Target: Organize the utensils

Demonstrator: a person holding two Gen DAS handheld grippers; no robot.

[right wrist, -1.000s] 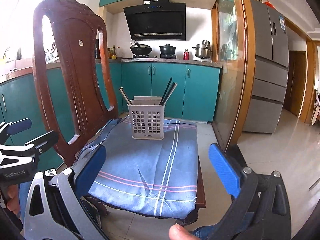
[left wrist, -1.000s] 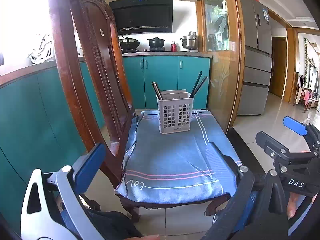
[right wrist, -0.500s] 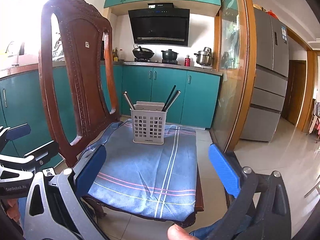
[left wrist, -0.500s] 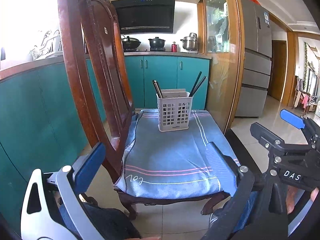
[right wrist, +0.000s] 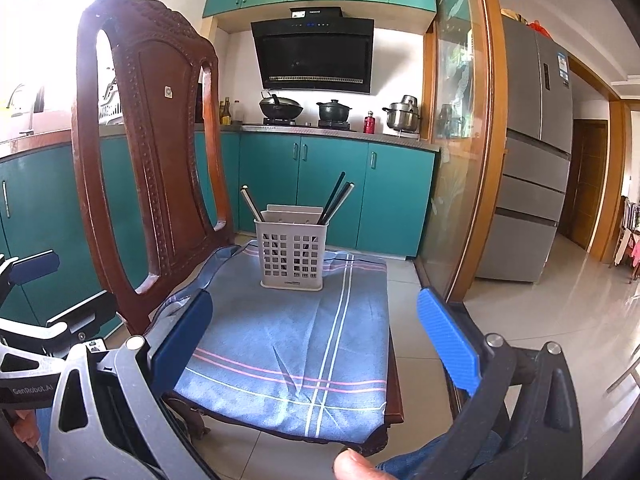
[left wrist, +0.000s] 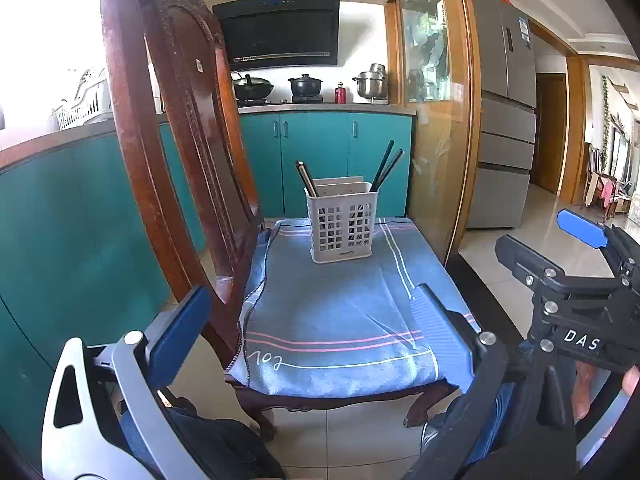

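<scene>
left wrist view, nearest: the left gripper (left wrist: 308,316) is seen with its blue-padded fingers (left wrist: 180,330) spread wide apart, nothing held between them.
right wrist view, nearest: the right gripper (right wrist: 316,334) is likewise spread wide, with nothing held; a fingertip of the person (right wrist: 354,465) is seen at the bottom edge.
grippers, relative: the right gripper is also seen at the right edge of the left wrist view (left wrist: 580,272), and the left gripper at the left edge of the right wrist view (right wrist: 36,280); both are kept short of the chair seat.
cloth: a blue striped cloth (left wrist: 340,312) is draped over the seat of a dark wooden chair (left wrist: 168,152), its near edge hung over the front.
utensil holder: a white perforated utensil holder (left wrist: 342,224) is stood upright on the far part of the cloth, well apart from both grippers.
utensils: dark chopsticks (left wrist: 386,166) are leaned out at the holder's right corner, and another pair (left wrist: 306,178) at its left corner.
behind: teal cabinets (right wrist: 332,192) are seen under a counter with pots (right wrist: 334,110).
far right: a grey fridge (right wrist: 532,148) is stood beside a glass door.
</scene>
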